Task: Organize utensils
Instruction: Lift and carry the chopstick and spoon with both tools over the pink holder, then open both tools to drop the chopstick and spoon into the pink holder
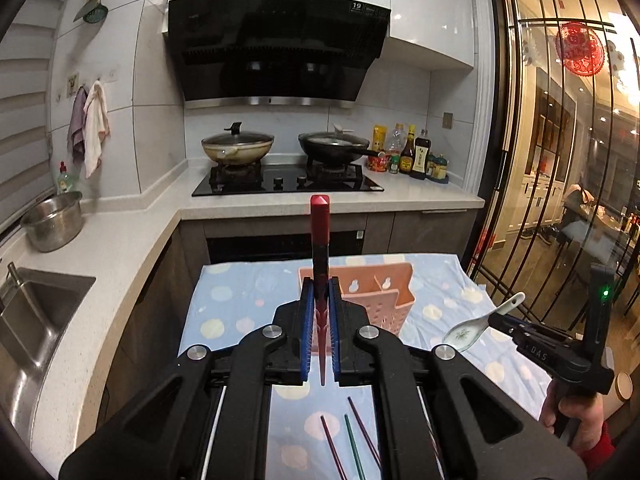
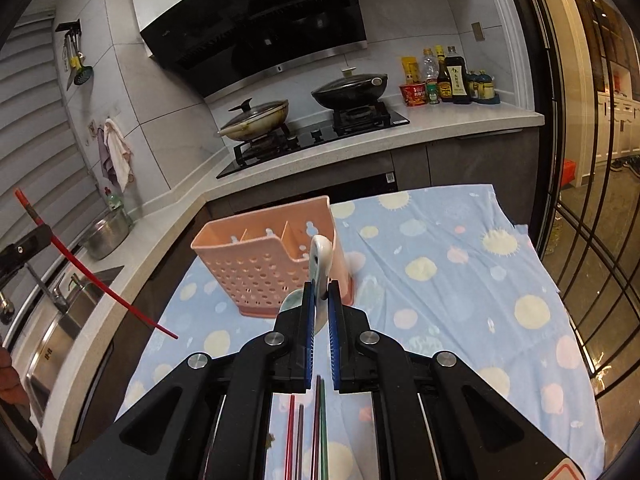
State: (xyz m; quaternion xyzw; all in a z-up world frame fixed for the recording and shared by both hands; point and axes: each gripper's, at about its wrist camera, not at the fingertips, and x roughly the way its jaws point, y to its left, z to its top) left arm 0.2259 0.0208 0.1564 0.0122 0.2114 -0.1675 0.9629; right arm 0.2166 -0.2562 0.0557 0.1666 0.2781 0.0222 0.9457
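The left hand-held gripper [image 1: 320,312] is clamping a red chopstick [image 1: 320,236] between its blue pads, stick pointing up and away, well above the cloth-covered bench [image 1: 240,300]. The right hand-held gripper [image 2: 320,312] is closed on a white ceramic spoon [image 2: 321,264] by the handle, bowl hanging on the near side. The pink utensil caddy [image 2: 260,264] is standing on the bench just ahead of both, its compartments apparently empty. More chopsticks [image 1: 352,440] are lying on the cloth below.

Risks, as a judgement: the chopstick is thin and gripped near its tapered end, so it is likely pivoting or slipping if it knocks the caddy rim. The spoon is glazed and smooth, so it could be sliding out and cracking. The caddy looks light; a sideways bump could be tipping it. Both grippers are converging on one caddy, so a collision is possible.
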